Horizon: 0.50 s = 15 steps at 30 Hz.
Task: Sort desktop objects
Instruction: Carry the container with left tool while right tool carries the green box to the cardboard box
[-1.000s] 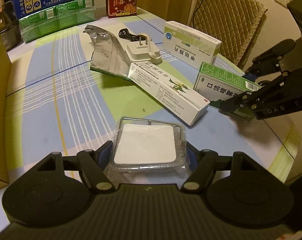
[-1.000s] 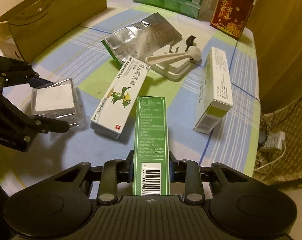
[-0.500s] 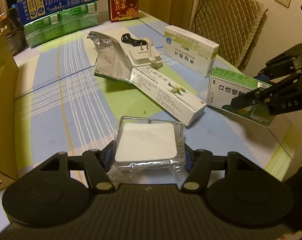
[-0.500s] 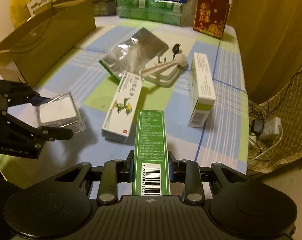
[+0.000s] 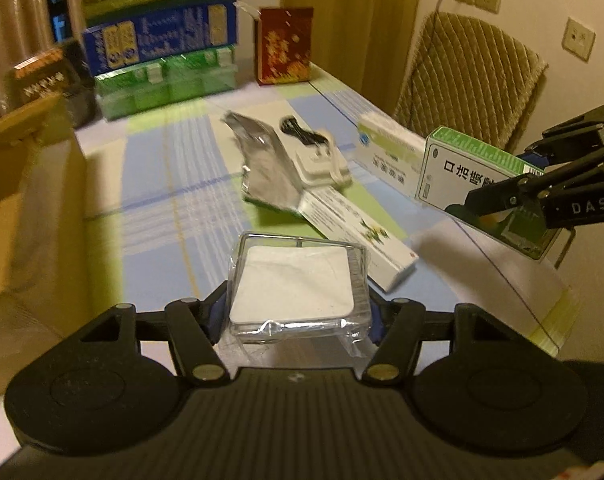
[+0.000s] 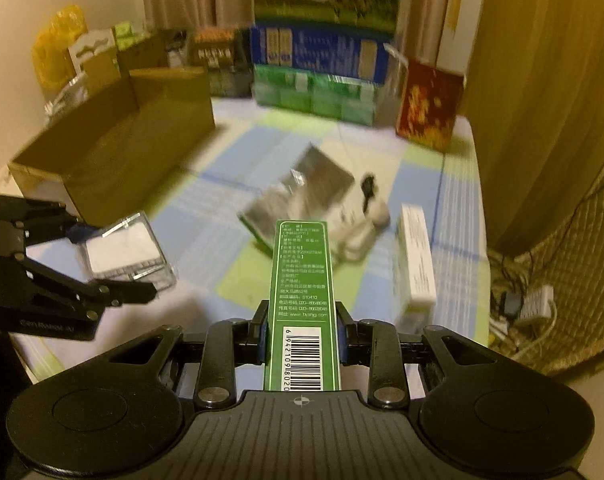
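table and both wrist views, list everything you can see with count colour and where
clear plastic case: 1, clear with white pad, in left claw
green carton: 1, green and white, in right claw
long tube box: 1, white, table middle
foil pouch: 1, silver, beside the tube box
charger: 1, white with black cord, behind the pouch
medicine box: 1, white, right side
paper bag: 1, brown, left edge
stacked cartons: several, blue and green, far end
red box: 1, red, far end
chair: 1, tan quilted, beyond the table
table: 1, blue and green plaid cloth
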Each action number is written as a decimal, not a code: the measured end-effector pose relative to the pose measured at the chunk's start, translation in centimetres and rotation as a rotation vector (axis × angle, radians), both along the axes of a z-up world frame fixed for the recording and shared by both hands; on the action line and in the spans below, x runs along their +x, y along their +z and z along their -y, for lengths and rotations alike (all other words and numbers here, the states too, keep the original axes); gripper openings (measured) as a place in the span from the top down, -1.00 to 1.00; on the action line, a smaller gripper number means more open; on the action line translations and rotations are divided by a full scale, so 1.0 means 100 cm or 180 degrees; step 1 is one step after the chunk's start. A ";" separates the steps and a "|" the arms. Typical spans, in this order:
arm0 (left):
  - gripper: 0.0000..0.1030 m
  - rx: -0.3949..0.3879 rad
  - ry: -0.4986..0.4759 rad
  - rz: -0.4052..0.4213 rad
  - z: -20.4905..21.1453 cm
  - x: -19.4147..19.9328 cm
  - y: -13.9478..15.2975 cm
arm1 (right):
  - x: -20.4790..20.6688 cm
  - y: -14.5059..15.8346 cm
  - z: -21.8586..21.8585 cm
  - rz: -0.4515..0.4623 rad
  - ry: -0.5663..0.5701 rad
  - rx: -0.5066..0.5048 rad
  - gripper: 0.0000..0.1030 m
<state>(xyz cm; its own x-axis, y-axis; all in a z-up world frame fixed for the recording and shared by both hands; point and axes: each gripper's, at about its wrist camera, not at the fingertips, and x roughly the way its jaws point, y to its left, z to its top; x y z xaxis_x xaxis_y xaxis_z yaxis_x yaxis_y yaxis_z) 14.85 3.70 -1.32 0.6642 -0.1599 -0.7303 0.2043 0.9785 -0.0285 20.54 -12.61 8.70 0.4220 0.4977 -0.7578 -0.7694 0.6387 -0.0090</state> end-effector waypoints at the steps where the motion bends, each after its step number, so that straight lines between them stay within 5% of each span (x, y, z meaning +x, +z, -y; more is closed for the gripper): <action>1: -0.15 0.0000 0.0027 0.0021 -0.004 -0.001 0.005 | -0.001 0.006 -0.006 0.0019 0.0014 0.0032 0.47; 15: -0.15 0.0210 0.0578 0.0329 -0.111 -0.029 0.080 | -0.042 0.070 -0.148 0.0176 0.0589 0.0466 0.47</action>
